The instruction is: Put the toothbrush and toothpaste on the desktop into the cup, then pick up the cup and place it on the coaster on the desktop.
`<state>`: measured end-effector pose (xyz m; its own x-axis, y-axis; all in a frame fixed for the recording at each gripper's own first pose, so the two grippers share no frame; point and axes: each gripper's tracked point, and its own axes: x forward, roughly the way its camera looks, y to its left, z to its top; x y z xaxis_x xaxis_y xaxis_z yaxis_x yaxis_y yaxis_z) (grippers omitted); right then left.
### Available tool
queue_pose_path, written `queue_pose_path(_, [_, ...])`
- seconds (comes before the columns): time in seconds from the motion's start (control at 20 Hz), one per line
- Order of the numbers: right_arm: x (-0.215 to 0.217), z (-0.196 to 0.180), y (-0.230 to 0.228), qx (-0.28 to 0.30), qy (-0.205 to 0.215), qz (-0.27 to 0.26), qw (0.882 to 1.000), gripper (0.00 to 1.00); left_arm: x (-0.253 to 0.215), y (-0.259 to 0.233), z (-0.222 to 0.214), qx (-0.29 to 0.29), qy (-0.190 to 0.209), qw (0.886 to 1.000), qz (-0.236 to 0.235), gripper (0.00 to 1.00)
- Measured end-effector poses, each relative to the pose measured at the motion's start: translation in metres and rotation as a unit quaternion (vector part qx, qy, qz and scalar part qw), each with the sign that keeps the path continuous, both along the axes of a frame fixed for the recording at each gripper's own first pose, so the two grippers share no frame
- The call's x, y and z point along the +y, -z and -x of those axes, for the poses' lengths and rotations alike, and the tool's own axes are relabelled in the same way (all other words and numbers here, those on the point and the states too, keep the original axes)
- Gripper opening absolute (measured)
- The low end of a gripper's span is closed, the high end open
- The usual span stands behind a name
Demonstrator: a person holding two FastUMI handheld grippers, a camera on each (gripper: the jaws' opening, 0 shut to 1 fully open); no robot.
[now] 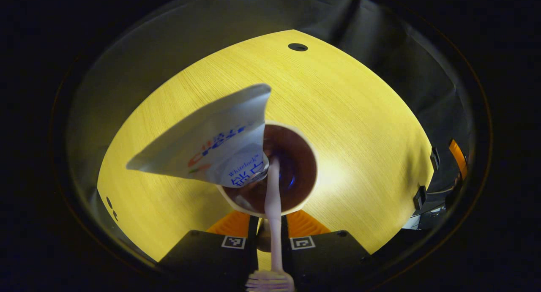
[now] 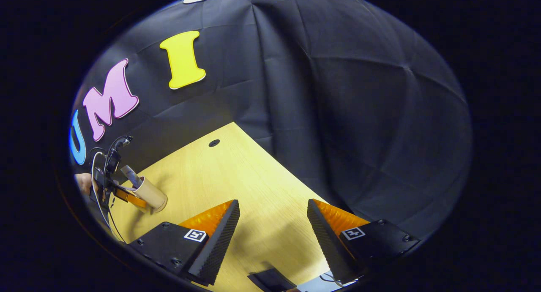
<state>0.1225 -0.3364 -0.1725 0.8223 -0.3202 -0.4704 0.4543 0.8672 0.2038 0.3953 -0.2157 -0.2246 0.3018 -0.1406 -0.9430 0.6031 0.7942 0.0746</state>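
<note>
I look down into the brown-lined cup (image 1: pixel 296 165) on the yellow table. The white toothpaste tube (image 1: pixel 215 144) stands in it, its flat end leaning up and left. My left gripper (image 1: pixel 270 221) is shut on the pale toothbrush (image 1: pixel 272 190), just above the near rim. The handle reaches down into the cup and the bristle head sits at the bottom edge. In the right gripper view the cup (image 2: pixel 151 195) with the tube (image 2: pixel 129 174) is far left, held over by the other gripper. My right gripper (image 2: pixel 272 224) hangs open above bare table.
A dark round hole (image 1: pixel 298 47) marks the far side of the table (image 1: pixel 359 127), also seen as the hole (image 2: pixel 214 143). A dark flat square piece (image 2: pixel 270 280) lies on the table just below my right fingers. Black cloth walls the table in.
</note>
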Motion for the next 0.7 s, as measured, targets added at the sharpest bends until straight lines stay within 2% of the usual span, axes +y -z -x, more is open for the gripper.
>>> queue_pose_path(0.1, [0.002,-0.001,0.0,0.001,-0.008,0.0,1.0,0.99,0.001,-0.001,-0.001,-0.003,-0.004,1.0,0.0,0.23])
queue_pose_path(0.2, [0.006,-0.002,-0.002,0.001,-0.015,0.002,1.0,0.99,0.001,-0.008,0.001,-0.01,-0.006,1.0,0.005,0.35])
queue_pose_path(0.25, [0.009,-0.004,-0.004,0.0,-0.018,0.003,1.0,0.99,0.001,-0.013,0.002,-0.015,-0.005,1.0,0.011,0.36])
queue_pose_path(0.5, [0.026,-0.013,-0.022,-0.011,-0.037,0.012,0.999,0.99,0.006,-0.038,0.01,-0.045,-0.025,0.998,0.042,0.97])
queue_pose_path(0.7, [0.051,-0.014,-0.042,-0.019,-0.059,0.021,0.998,0.99,0.014,-0.07,0.031,-0.071,-0.057,0.991,0.096,1.0])
